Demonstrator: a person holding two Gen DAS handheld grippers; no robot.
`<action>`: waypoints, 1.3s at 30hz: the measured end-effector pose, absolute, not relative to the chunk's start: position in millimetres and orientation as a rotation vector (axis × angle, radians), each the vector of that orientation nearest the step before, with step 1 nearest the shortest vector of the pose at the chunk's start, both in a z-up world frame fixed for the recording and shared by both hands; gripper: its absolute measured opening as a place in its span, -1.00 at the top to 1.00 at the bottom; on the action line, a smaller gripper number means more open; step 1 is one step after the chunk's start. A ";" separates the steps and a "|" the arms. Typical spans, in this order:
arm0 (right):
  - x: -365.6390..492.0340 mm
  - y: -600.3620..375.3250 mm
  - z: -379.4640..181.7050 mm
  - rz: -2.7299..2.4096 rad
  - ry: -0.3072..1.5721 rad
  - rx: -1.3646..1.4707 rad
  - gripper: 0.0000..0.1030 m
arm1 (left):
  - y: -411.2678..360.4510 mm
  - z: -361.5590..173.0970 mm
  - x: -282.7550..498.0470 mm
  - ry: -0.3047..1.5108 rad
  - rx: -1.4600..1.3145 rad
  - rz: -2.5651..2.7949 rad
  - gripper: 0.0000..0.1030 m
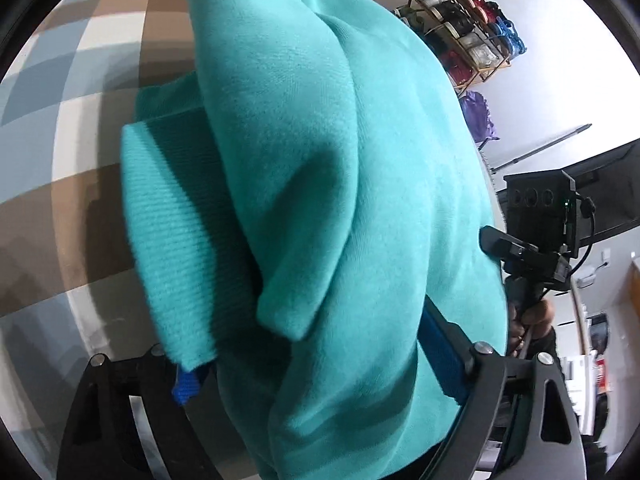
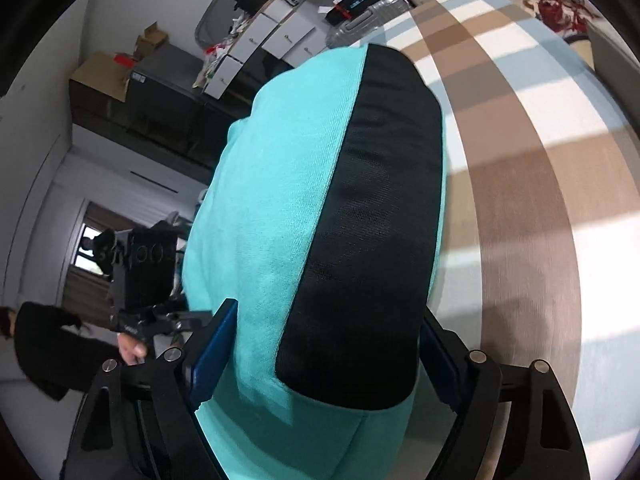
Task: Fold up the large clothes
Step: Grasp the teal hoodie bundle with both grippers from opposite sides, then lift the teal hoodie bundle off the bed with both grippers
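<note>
Left wrist view: teal sweatshirt (image 1: 320, 200) bunched, ribbed cuff showing, between tongs (image 1: 320, 376).

Teal sweatshirt (image 1: 320, 184) with black panel (image 2: 372, 224), brown, white and pale-blue checked cover (image 2: 520, 200)

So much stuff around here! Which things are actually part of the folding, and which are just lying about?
Part of the job:
turquoise sweatshirt
left gripper
right gripper
checked cloth underneath

Just lying about:
shoe rack
purple bag
suitcase
cardboard boxes
</note>
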State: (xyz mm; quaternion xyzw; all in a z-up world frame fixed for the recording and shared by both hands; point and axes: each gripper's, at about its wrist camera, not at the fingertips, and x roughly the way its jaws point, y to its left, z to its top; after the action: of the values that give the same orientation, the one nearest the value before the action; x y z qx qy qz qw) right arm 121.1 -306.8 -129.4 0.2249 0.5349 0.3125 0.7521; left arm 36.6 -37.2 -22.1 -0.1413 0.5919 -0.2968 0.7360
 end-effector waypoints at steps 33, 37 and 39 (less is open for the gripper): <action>88.7 -287.3 -110.2 0.581 1.057 0.479 -0.49 | -17.9 -18.9 1.6 1.258 -0.356 -0.729 -0.20; 78.7 -293.5 -110.6 0.648 1.008 0.571 -0.48 | -20.3 -5.7 -6.5 1.203 -0.314 -0.719 -0.19; 81.4 -295.4 -124.7 0.650 1.006 0.619 -0.48 | -23.0 -12.2 -1.8 1.215 -0.311 -0.702 -0.19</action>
State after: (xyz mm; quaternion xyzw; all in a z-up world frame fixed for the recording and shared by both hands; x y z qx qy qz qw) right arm 81.4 -295.4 -124.7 0.2867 0.4656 0.3010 0.7813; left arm -1.8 -23.0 -12.2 -0.1423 0.5567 -0.3215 0.7526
